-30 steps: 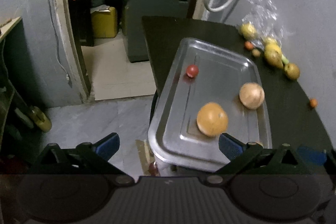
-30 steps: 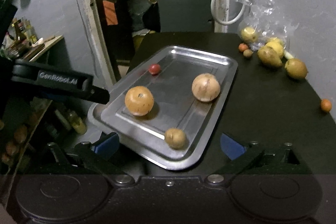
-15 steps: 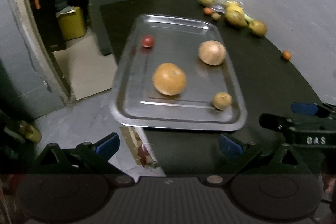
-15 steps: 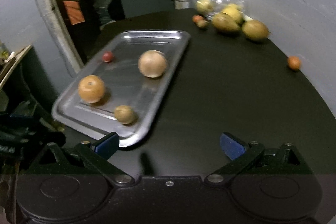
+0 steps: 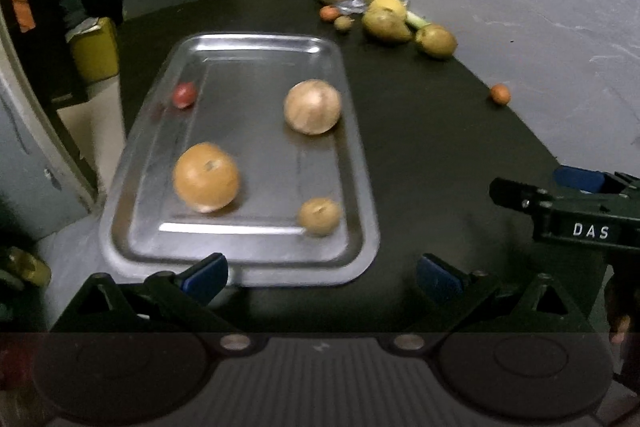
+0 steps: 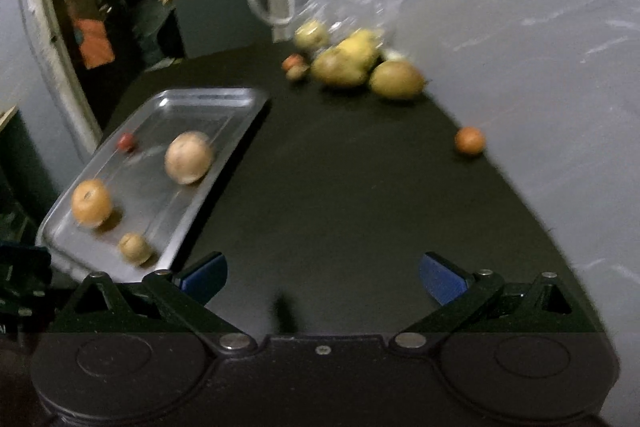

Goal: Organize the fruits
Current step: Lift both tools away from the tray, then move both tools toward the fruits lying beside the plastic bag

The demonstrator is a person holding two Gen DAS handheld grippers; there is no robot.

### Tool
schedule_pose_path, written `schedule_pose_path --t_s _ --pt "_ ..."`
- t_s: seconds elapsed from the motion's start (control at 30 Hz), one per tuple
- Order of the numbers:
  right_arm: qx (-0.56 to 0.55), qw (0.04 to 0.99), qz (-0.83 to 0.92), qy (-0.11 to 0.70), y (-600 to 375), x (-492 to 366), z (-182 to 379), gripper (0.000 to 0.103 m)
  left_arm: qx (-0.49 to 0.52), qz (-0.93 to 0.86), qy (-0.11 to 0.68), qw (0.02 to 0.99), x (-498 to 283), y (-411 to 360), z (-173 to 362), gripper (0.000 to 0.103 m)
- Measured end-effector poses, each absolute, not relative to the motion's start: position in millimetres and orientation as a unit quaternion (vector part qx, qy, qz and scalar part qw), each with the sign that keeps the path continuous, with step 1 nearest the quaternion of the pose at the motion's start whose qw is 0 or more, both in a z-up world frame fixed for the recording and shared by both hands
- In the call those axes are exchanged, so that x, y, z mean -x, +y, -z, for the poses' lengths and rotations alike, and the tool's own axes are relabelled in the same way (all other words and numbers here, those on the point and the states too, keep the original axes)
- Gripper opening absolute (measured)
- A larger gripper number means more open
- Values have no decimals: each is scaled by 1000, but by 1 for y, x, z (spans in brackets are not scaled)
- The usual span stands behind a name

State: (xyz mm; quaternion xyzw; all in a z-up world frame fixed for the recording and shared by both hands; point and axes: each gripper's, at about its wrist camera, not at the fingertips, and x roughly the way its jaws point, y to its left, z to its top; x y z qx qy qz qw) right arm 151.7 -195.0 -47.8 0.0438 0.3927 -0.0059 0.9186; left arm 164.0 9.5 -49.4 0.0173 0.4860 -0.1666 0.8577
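Between the spread, empty fingers of the left gripper (image 5: 322, 277) lies a metal tray (image 5: 360, 187) holding four fruits: one orange (image 5: 206, 177), one pale round fruit (image 5: 312, 107), one small brown fruit (image 5: 319, 215), one small red fruit (image 5: 184, 95). Right gripper (image 6: 323, 279), also agape and empty, hovers over black table (image 6: 340, 187); a fruit cluster (image 6: 352, 67) and lone small orange fruit (image 6: 469, 140) lie beyond.

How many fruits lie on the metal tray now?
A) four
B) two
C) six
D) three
A: the tray holds four: an orange, a pale round fruit, a small brown fruit and a small red one; the other fruits lie on the black table.
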Motion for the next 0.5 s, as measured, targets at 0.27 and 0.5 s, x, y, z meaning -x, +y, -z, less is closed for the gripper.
schedule_pose_path --t_s 0.27,0.5 --pt "-88 928 89 351 -229 -166 52 102 -3 162 491 856 -197 -23 40 102" --pt "-116 924 113 346 -245 -189 64 102 -1 149 485 861 -237 -50 32 102"
